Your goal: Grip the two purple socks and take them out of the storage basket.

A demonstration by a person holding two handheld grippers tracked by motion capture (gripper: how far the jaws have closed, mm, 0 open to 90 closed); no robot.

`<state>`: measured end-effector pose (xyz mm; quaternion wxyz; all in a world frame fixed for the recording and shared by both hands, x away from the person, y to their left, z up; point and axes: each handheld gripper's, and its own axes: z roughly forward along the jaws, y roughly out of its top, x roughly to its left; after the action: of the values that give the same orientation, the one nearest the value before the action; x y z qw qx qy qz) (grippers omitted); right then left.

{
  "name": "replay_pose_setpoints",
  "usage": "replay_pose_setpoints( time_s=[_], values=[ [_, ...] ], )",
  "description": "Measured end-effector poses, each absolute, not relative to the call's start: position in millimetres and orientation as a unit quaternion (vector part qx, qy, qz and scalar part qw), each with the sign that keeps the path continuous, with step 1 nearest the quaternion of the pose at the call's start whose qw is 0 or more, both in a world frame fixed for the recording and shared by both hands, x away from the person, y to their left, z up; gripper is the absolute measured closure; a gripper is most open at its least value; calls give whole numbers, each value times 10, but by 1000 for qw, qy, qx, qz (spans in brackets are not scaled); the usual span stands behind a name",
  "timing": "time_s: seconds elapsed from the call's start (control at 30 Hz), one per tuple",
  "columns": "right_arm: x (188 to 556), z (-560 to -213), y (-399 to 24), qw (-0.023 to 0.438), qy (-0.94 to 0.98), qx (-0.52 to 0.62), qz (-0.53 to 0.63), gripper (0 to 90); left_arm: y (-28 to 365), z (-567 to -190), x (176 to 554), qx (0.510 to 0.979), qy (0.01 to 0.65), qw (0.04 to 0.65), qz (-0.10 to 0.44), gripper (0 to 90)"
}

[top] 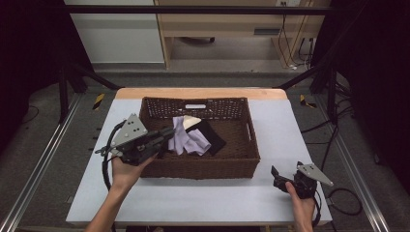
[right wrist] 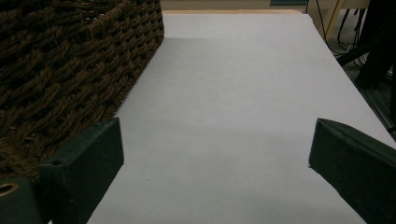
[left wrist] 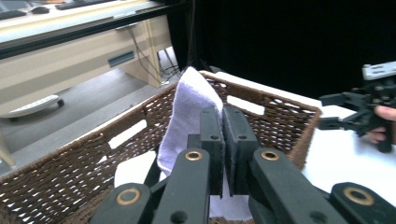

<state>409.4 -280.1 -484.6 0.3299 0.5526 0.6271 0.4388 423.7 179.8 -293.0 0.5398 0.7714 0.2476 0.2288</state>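
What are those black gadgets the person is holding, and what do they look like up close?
Two black hand-held grippers: the left gripper and right gripper each have two flat-padded jaws, brass-coloured pivot pins, a grey three-cornered plate on top and a trailing black cable. The forearms are sleeveless.

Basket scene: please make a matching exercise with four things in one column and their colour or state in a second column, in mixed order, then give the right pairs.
Things:
1. left gripper
2. right gripper
3. wicker basket
4. pale cloth

States:
A. dark brown, standing on the white table
B. jaws wide apart, nothing between them
C. lilac, pinched and lifted over the basket
D. jaws shut on fabric

Pairs: 1-D, 2-B, 3-A, 4-C
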Motion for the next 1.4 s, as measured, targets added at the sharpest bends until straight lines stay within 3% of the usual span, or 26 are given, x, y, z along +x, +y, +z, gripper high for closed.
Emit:
replay_pose_setpoints(
  time_s=[0.6,0.93,1.4],
  values=[
    [4094,-4847,-2801,331,626,554,438,37,1934,-3038,3714,788,213,536,215,864],
    [4092,-4848,-2800,332,625,554,438,37,1970,-3392,3589,810,221,509,187,864],
    [4093,-4848,-2803,330,628,552,438,37,1818,-4102,3809,858,259,425,125,862]
  ],
)
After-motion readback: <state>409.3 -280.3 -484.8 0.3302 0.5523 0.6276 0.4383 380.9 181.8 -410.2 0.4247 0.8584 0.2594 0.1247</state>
